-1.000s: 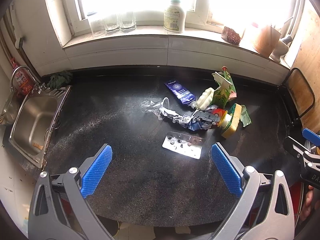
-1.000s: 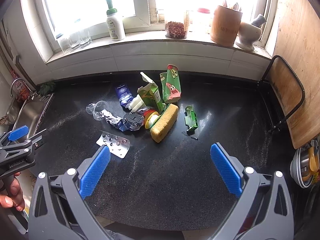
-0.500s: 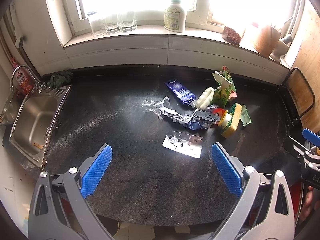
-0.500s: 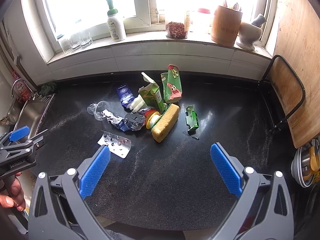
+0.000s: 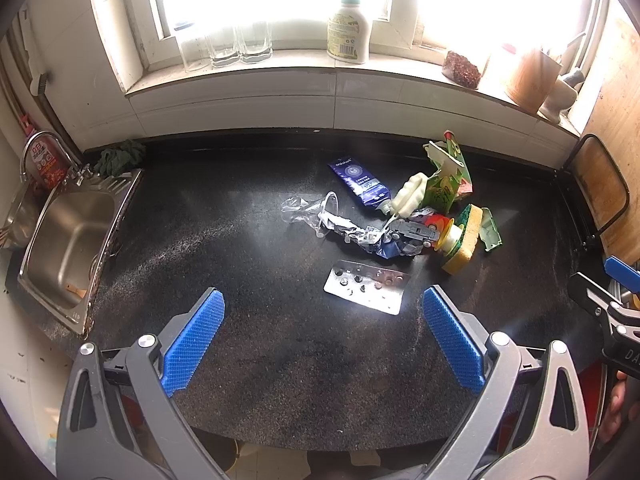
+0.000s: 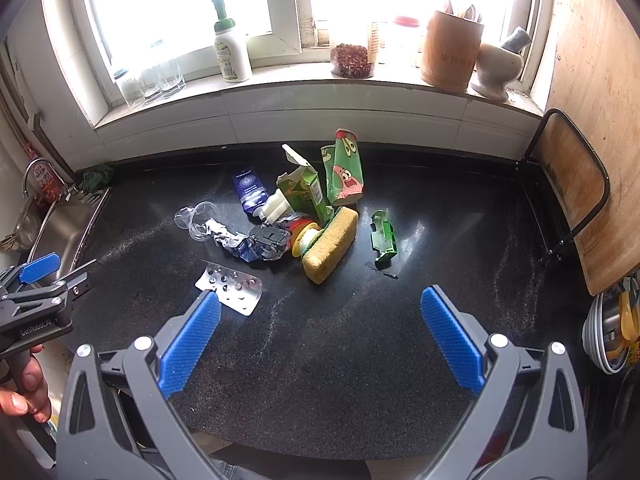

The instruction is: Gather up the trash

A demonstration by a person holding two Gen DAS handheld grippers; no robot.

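A heap of trash lies on the black counter (image 5: 248, 352): a silver blister pack (image 5: 366, 286) (image 6: 232, 286), a blue tube (image 5: 358, 184) (image 6: 249, 190), crushed clear plastic (image 5: 310, 212), crumpled foil (image 6: 236, 242), a green carton (image 6: 304, 192), a green cartoon wrapper (image 6: 345, 168), a yellow sponge (image 6: 330, 244) (image 5: 464, 242) and a green plastic piece (image 6: 384, 236). My left gripper (image 5: 322, 334) is open and empty, near the front edge just before the blister pack. My right gripper (image 6: 320, 336) is open and empty, in front of the sponge.
A steel sink (image 5: 66, 244) is at the left. The windowsill holds glasses (image 5: 224, 46), a soap bottle (image 5: 348, 28), a jar (image 6: 350, 58), a wooden holder (image 6: 452, 54) and a mortar (image 6: 498, 68). A cutting board in a rack (image 6: 572, 192) stands at the right.
The right gripper has drifted slightly left, so the trash sits a little further right in its view. The left gripper has barely moved.
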